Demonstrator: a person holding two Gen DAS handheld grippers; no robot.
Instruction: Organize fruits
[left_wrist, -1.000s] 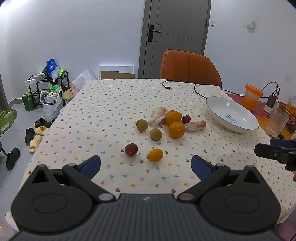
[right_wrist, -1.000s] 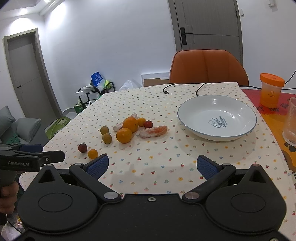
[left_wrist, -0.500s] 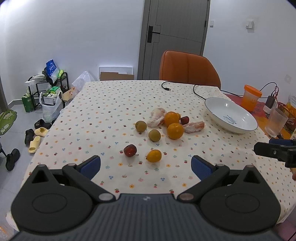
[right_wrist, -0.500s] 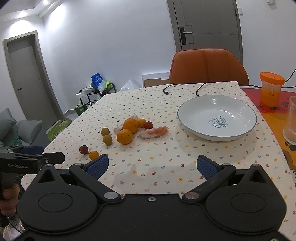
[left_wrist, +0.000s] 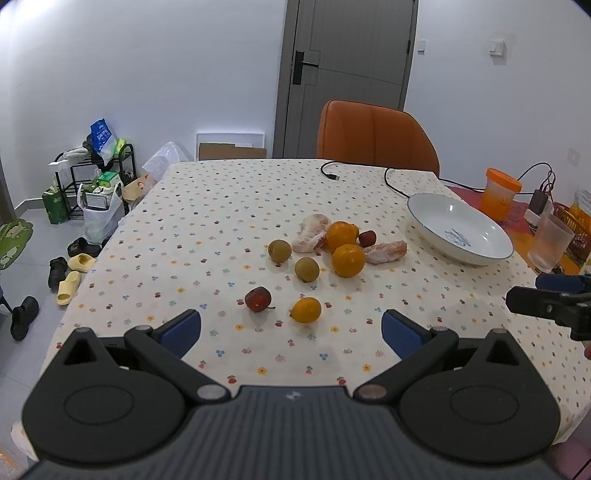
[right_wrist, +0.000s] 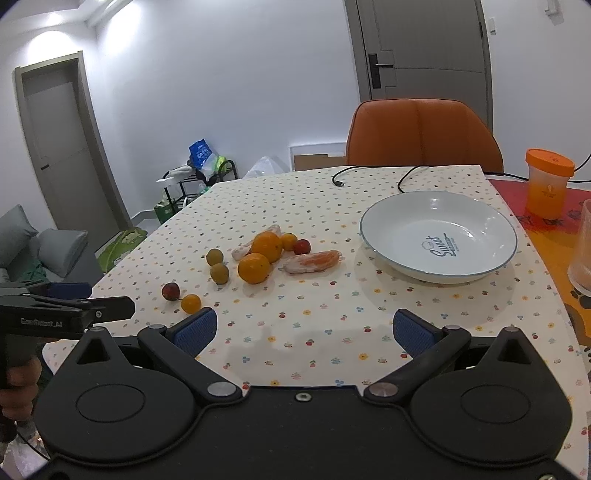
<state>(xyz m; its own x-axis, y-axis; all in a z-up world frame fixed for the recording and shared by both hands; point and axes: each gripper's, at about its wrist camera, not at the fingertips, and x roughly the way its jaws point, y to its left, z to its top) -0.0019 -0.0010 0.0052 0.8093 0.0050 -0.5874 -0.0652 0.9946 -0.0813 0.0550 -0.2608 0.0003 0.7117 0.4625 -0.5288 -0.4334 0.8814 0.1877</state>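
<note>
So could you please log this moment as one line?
left gripper: open, empty | right gripper: open, empty | fruits: all on tablecloth | plate: empty

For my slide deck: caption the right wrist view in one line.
Open right gripper hovers over a dotted tablecloth, facing scattered fruit and an empty white bowl.

Left gripper (left_wrist: 291, 328) slightly nearer fruits (left_wrist: 317, 262)

Dotted-cloth table (left_wrist: 207, 206): scattered fruits (left_wrist: 347, 259), white bowl (left_wrist: 424, 216), cable (left_wrist: 388, 177).
</note>
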